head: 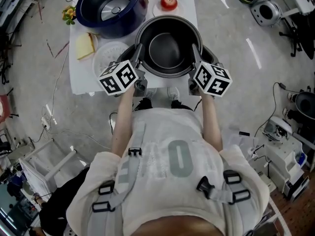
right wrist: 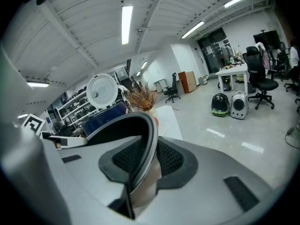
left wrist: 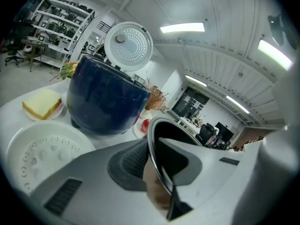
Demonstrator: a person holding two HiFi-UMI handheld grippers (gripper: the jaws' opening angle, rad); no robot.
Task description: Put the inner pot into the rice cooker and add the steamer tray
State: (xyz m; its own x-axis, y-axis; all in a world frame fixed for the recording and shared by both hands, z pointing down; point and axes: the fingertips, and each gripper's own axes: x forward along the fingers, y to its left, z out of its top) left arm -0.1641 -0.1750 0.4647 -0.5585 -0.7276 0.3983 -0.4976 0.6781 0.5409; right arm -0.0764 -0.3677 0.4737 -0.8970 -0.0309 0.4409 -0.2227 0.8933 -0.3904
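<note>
At table (head: 81,77) edge, left hand-held gripper (head: 138,53), right hand-held gripper (head: 195,52) clamp inner pot (head: 167,50) rim; steamer tray (head: 109,54) partly hidden.

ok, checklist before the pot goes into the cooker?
1. Left gripper shut on the inner pot rim: ok.
2. Right gripper shut on the opposite rim: ok.
3. Rice cooker lid open: ok.
4. Cooker cavity empty: ok, only the heater plate shows.
5. Steamer tray on hand, on the table beside the cooker: ok.
6. Pot lifted clear of the table: cannot tell.
</note>
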